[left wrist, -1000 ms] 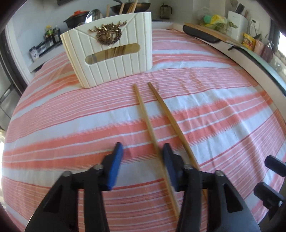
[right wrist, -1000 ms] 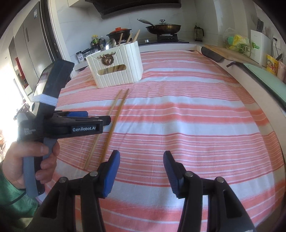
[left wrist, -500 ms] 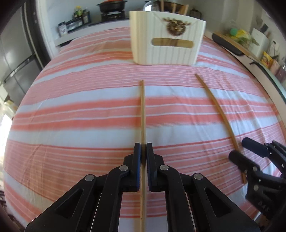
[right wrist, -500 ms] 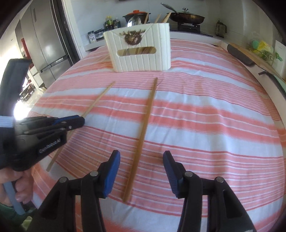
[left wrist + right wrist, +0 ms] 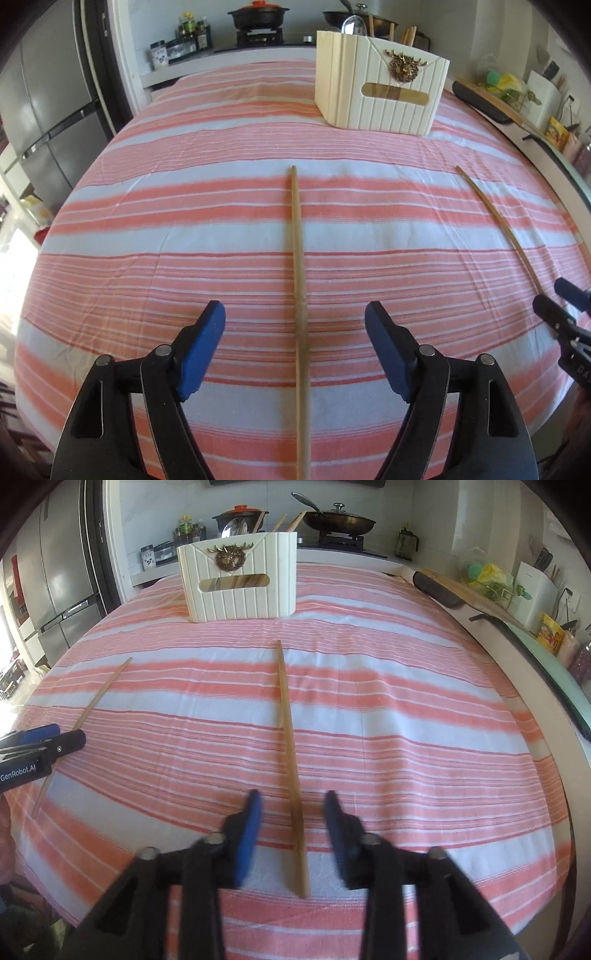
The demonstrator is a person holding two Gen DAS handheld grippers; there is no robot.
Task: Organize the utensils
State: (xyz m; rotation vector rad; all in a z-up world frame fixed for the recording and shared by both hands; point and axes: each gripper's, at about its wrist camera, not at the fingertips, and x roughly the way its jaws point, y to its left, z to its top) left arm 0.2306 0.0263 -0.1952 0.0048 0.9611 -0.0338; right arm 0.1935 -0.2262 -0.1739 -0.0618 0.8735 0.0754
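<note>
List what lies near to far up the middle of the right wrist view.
Right gripper, jaws opening around a chopstick → cream utensil box → counter with a lidded pan.

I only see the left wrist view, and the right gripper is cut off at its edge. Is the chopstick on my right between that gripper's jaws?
Observer: Yes. The right wrist view shows the right chopstick lying between the jaws of the right gripper, which are opening; neither pad touches it.
Operator: Where is its near end?
Observer: It reaches back past the pads toward the camera, flat on the cloth.
Operator: Does it point at the holder?
Observer: Roughly. Its far tip aims at the holder but stops short of it.
</note>
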